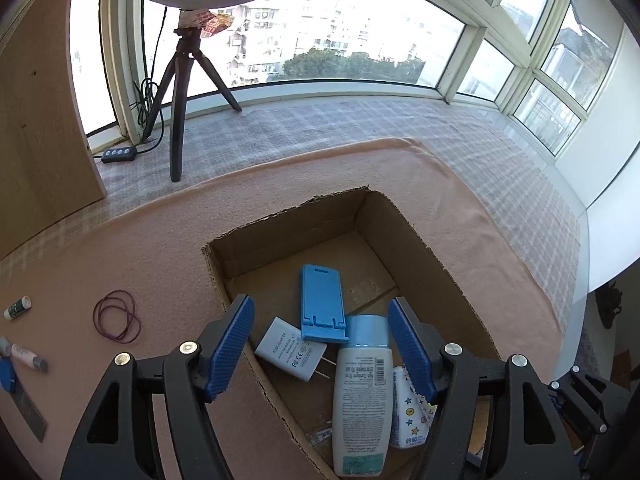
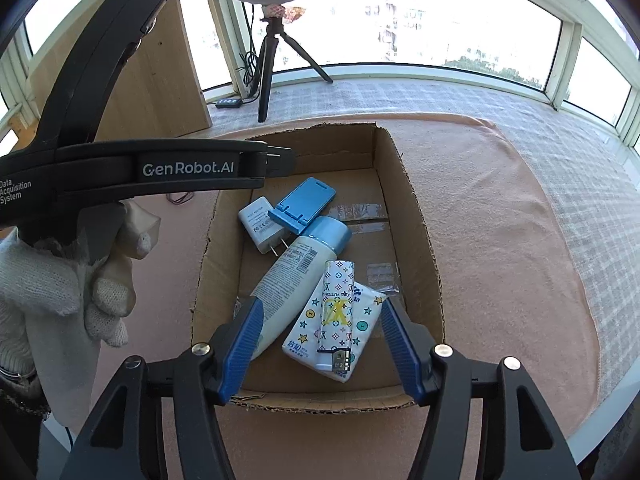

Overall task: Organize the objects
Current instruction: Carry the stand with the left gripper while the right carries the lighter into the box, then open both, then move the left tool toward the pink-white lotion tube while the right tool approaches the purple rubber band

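Observation:
An open cardboard box [image 1: 432, 264] [image 2: 420, 240] sits on a pink cloth. Inside lie a blue phone stand [image 1: 322, 304] [image 2: 302, 204], a white power adapter [image 1: 290, 350] [image 2: 260, 230], a white bottle with a blue cap [image 1: 362, 392] [image 2: 296, 280], a tissue pack with stars [image 1: 408, 420] [image 2: 340, 336] and a patterned lighter [image 2: 336, 312] on top of the pack. My left gripper [image 1: 320, 344] hangs open over the bottle and touches nothing. My right gripper [image 2: 320, 340] stands open above the lighter and tissue pack.
Left of the box lie a loop of dark red rubber bands [image 1: 117, 315], a small tube [image 1: 17, 308] and a pink stick [image 1: 29, 358]. A tripod [image 1: 180, 92] with a ring light and a wooden board [image 1: 40, 140] stand near the window. A gloved hand [image 2: 80, 280] holds the left gripper.

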### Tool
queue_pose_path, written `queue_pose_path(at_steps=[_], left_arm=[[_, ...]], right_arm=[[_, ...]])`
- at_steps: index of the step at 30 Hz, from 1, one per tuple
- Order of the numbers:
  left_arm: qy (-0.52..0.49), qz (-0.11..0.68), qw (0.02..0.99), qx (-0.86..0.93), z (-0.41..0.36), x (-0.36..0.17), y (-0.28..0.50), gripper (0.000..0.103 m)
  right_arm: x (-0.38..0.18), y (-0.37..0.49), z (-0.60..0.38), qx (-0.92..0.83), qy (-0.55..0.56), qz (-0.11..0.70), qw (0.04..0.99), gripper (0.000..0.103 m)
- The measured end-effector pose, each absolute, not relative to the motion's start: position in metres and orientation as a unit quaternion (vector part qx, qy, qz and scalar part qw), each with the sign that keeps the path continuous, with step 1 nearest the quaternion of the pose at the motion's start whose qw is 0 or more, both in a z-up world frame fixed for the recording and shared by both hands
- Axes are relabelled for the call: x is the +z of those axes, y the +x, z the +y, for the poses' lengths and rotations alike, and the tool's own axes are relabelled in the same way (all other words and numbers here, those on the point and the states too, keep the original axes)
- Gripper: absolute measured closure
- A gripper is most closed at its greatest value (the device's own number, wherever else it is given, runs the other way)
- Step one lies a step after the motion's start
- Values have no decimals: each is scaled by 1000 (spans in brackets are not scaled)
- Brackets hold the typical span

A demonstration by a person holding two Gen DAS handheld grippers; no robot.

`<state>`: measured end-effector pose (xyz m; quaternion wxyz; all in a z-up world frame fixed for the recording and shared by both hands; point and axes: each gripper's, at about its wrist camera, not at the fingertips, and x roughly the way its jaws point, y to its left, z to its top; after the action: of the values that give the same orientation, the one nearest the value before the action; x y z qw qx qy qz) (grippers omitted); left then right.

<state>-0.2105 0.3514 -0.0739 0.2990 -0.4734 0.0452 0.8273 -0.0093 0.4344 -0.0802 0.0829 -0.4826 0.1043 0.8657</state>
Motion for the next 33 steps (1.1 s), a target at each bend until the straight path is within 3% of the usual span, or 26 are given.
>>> queue_pose_path(at_steps=[15, 33], left_arm=[[-481, 31, 258, 837, 292, -75, -208, 30], [-515, -17, 147, 844, 134, -100, -211, 30]], right_arm=[[-78, -17, 417, 866, -482, 113, 69, 45], [-69, -70, 358, 868, -480, 128, 0, 45]])
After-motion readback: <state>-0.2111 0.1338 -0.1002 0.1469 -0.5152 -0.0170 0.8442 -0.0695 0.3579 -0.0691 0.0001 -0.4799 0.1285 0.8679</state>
